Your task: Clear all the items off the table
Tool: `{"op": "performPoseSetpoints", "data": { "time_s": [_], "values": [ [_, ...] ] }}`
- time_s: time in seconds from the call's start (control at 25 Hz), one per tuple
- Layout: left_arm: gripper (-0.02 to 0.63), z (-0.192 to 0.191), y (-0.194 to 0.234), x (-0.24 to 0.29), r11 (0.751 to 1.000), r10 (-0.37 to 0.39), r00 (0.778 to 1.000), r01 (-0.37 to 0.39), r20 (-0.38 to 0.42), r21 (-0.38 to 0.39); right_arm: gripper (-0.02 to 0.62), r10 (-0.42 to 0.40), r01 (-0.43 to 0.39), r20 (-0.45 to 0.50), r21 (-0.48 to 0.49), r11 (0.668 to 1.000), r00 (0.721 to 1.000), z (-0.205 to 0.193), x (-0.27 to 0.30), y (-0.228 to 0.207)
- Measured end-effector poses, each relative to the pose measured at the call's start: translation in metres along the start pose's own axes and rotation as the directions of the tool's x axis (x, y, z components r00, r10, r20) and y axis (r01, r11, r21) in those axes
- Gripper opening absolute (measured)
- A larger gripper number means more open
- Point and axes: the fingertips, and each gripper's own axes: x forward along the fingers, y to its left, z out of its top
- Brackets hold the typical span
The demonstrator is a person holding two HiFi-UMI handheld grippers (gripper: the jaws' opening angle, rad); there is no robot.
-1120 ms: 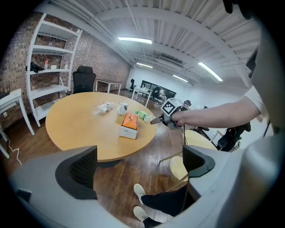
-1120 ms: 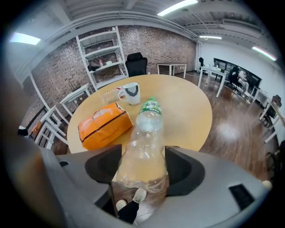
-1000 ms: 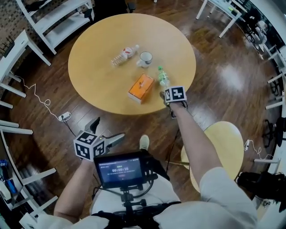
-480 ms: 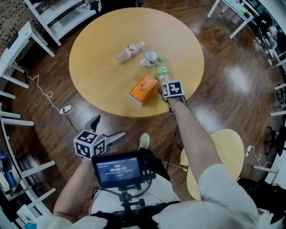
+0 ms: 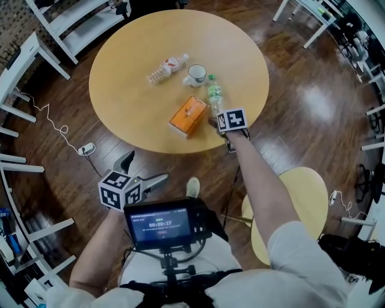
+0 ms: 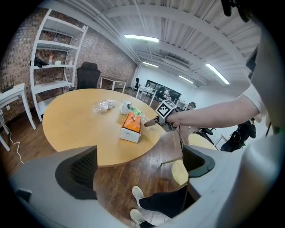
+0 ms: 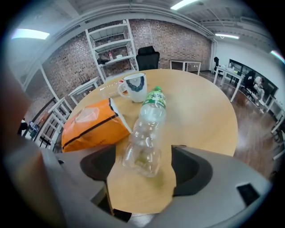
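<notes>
A clear bottle with a green cap (image 7: 146, 129) lies on the round wooden table (image 5: 132, 102), its base just between the open jaws of my right gripper (image 7: 144, 167). Left of that bottle sits an orange tissue box (image 7: 89, 124), and a white mug (image 7: 135, 87) stands behind. From the head view, the right gripper (image 5: 218, 124) sits at the table's near right edge, touching the green-capped bottle (image 5: 213, 95). A second clear bottle with a red label (image 5: 166, 67) lies further back. My left gripper (image 5: 147, 172) hangs open and empty over the floor, off the table.
White shelving (image 5: 72, 24) and white frames (image 5: 15, 90) stand left of the table. A round yellow stool (image 5: 304, 201) is by my right side. A white cable with a plug (image 5: 84, 148) lies on the dark wood floor. White table legs (image 5: 310, 18) show at top right.
My right gripper has pushed forward along the table edge until the green-capped bottle's base sits between its jaws. The left gripper has stayed low over the floor.
</notes>
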Motion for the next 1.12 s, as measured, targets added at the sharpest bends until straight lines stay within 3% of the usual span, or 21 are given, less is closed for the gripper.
{"op": "performPoseSetpoints", "data": {
  "time_s": [0.4,0.64,0.88,1.12],
  "values": [
    [0.594,-0.003,-0.001,-0.005,0.999,-0.035,0.999,0.035,0.01,0.021,0.403,-0.008,0.006,0.082,0.025,1.0,0.997,-0.008,-0.035,0.007],
    [0.594,-0.002,-0.017,-0.017,0.993,-0.097,0.995,0.095,0.019,0.074,0.403,-0.036,0.022,0.187,0.076,0.997,0.982,-0.029,-0.093,0.023],
    [0.592,-0.019,-0.047,-0.015,0.97,-0.224,0.975,0.223,0.001,0.094,0.403,-0.096,0.043,0.295,0.184,0.982,0.95,-0.114,-0.191,0.046],
    [0.592,-0.043,-0.089,-0.01,0.941,-0.314,0.949,0.315,-0.029,0.124,0.403,-0.246,0.12,0.325,0.364,0.924,0.913,-0.239,-0.297,0.067]
  ]
}}
